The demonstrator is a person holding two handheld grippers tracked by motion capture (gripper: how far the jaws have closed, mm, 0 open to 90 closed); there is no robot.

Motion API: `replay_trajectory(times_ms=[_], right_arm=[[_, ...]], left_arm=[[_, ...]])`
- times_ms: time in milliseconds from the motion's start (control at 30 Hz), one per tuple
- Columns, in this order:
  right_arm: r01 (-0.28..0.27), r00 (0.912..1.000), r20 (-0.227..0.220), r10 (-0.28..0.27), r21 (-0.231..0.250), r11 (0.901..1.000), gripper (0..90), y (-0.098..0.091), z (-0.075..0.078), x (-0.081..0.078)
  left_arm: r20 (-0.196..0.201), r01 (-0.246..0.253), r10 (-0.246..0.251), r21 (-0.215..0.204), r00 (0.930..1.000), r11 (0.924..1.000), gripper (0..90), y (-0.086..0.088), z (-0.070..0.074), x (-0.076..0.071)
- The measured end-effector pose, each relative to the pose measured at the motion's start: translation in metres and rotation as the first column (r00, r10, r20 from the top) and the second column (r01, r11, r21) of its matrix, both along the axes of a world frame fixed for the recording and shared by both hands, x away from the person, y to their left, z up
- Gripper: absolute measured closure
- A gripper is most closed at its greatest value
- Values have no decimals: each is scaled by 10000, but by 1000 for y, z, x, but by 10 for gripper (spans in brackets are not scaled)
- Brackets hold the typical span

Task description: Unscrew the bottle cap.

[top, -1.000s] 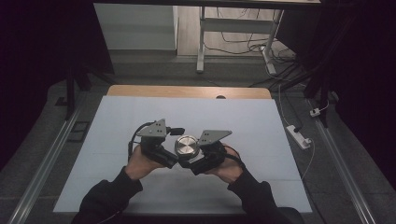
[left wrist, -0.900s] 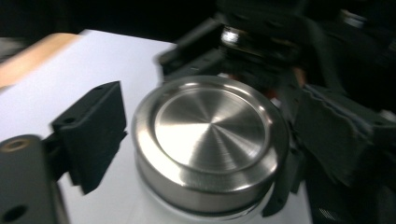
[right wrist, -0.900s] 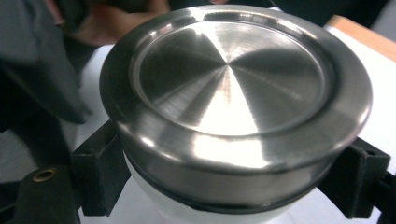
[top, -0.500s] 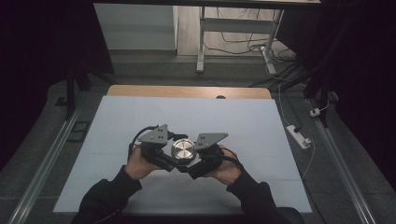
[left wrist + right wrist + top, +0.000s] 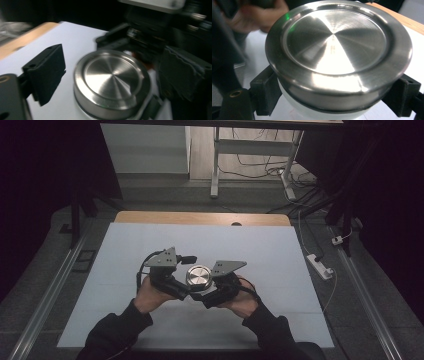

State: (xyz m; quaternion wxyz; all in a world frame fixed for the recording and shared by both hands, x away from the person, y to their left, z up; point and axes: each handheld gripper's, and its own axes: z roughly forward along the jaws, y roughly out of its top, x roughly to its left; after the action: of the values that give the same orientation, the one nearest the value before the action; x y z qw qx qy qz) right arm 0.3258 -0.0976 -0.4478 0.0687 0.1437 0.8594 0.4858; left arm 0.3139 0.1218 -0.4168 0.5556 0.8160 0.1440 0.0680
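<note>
A person in dark long sleeves works two black hand-held grippers. The left hand-held gripper [image 5: 176,282] and right hand-held gripper [image 5: 212,290] each carry a grey three-cornered plate on top, dotted with small screw holes, and a black cable loops from the left one. Their blocky matte black jaws show a brass-coloured screw near the base

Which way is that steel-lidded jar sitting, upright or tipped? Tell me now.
Upright. The jar's steel lid faces up, and the right gripper clamps the white body just under the lid's rim.
</note>
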Motion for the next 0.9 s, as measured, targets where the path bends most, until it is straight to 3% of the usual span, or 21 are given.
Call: replay_trajectory(times_ms=[133, 167, 233, 300, 433, 533, 700, 900], right_arm=[[-788, 9969, -24, 788, -59, 9969, 145, 3, 3, -4], [-915, 9958, -25, 914, -57, 9958, 145, 3, 3, -6], [-1104, 9939, -4, 1104, -69, 9939, 145, 5, 4, -8], [-1144, 9934, 52, 1145, -118, 9934, 145, 5, 5, -9], [-875, 9961, 71, 875, -68, 9961, 146, 3, 5, -6], [-572, 9983, 60, 572, -5, 9984, 145, 1, 4, -4], [199, 9998, 71, -199, 15, 9998, 145, 0, 2, -1], [416, 9991, 99, -415, -62, 9991, 145, 3, -1, -2]], left_arm=[[286, 808, -830, 698, 9961, 9943, 130, 3, -2, 0], [215, 1173, -1194, 818, 9926, 9897, 131, 2, -4, 1], [343, 1244, -1291, 1148, 9910, 9856, 150, -1, -6, 0], [346, 1286, -1329, 1053, 9905, 9861, 185, -2, -7, -1], [538, 686, -740, 955, 9958, 9931, 197, -5, -8, -2], [549, -30, -11, 745, 9985, 9972, 199, -10, -9, -4], [215, -1303, 1301, 93, 9913, 9914, 201, -16, -8, -7], [0, -1560, 1560, -70, 9878, 9877, 202, -17, -5, -9]])
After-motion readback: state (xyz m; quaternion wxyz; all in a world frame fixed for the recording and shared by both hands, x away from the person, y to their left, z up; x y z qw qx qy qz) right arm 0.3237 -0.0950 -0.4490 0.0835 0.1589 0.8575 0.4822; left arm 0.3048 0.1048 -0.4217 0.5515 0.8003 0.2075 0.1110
